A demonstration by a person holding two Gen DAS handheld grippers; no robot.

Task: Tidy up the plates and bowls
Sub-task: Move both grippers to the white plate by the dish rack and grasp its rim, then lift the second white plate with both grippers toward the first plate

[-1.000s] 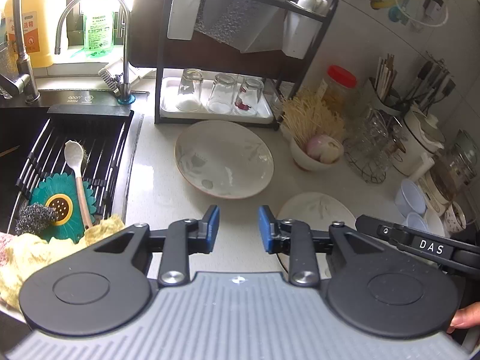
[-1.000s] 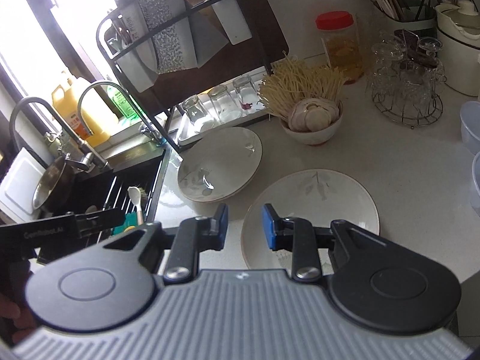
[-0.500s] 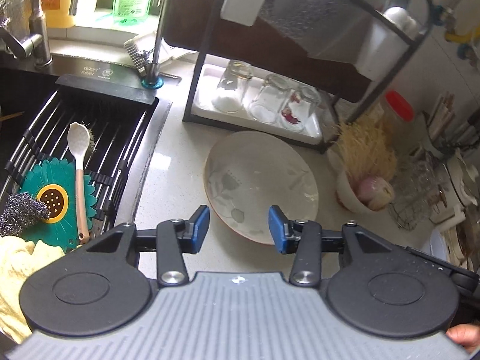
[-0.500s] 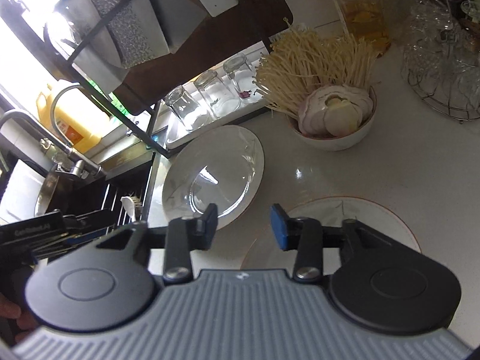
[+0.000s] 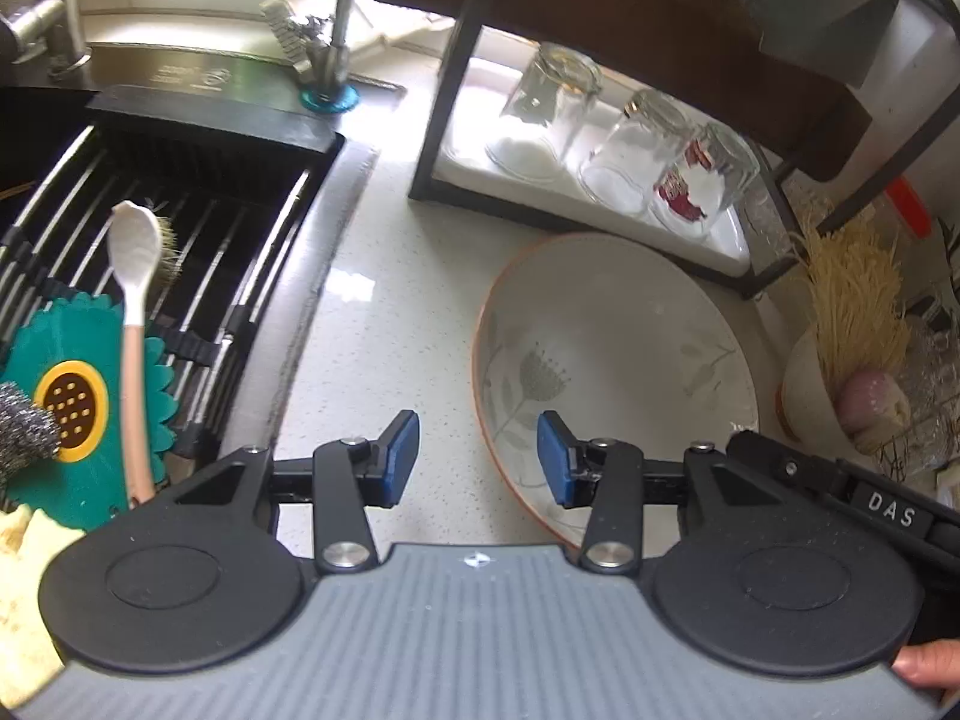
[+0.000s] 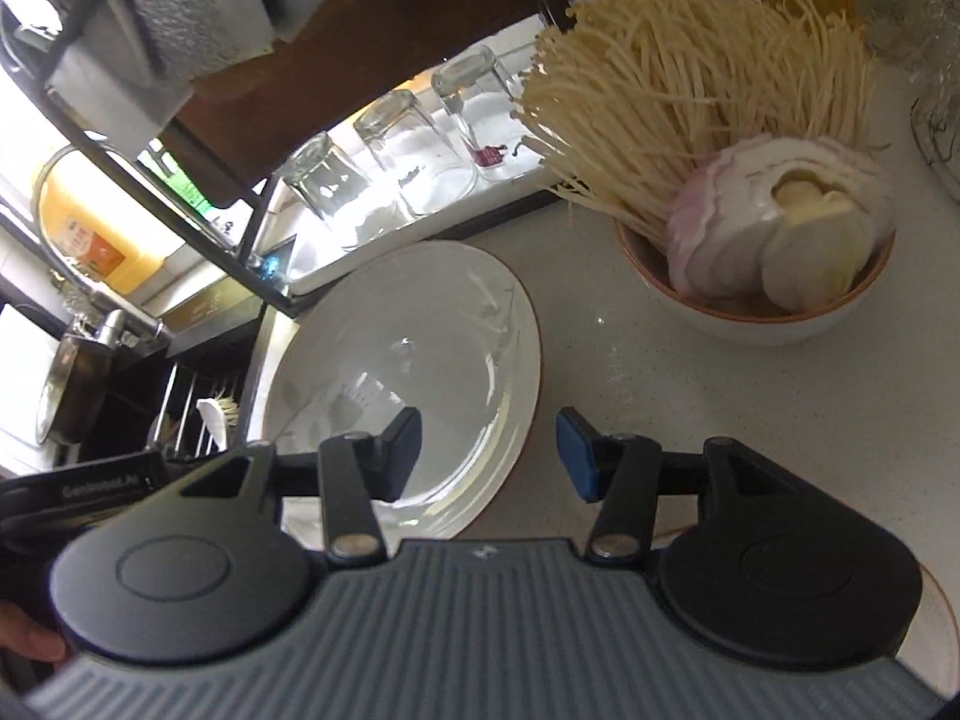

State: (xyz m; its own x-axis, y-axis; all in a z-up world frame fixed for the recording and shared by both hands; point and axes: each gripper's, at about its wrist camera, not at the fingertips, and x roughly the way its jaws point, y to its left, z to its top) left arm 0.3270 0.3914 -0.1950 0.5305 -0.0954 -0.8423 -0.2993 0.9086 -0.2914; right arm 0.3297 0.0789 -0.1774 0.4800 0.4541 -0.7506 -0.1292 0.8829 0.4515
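- Both grippers hang over the same dish: my left gripper [image 5: 478, 456] has its jaws apart with nothing between them, and my right gripper [image 6: 487, 453] has its jaws closing, also with nothing between them.
- Worktop [image 5: 384, 324]: the plate [image 5: 612, 372] lies flat on it, between the sink's edge and the bowl of mushrooms and onion [image 6: 774, 276], just in front of the rack tray that holds the upturned glasses [image 5: 624, 156].
- From the left gripper the plate lies ahead and to the right; its near-left rim runs just under the right-hand pad.
- From the right gripper the same plate [image 6: 420, 372] lies ahead and to the left; its right rim passes between the two pads, though below them I think.
- I judge neither gripper clearly the nearer; each faces an opposite rim.
- A second plate's rim [image 6: 936, 594] peeks out at the right gripper's lower right.
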